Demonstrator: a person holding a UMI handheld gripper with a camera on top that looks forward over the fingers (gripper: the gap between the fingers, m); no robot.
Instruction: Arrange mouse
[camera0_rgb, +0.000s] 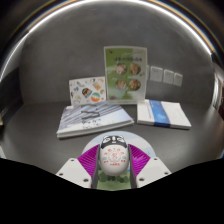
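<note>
A white mouse with red printed markings and a dark patterned front end sits between my fingers. Both purple pads press against its sides, so my gripper is shut on it. The mouse is held above a dark table, and its underside is hidden.
A stack of grey booklets lies just beyond the mouse. A white and blue book lies to its right. A green-and-white leaflet and a smaller card stand upright behind them, against a wall with sockets.
</note>
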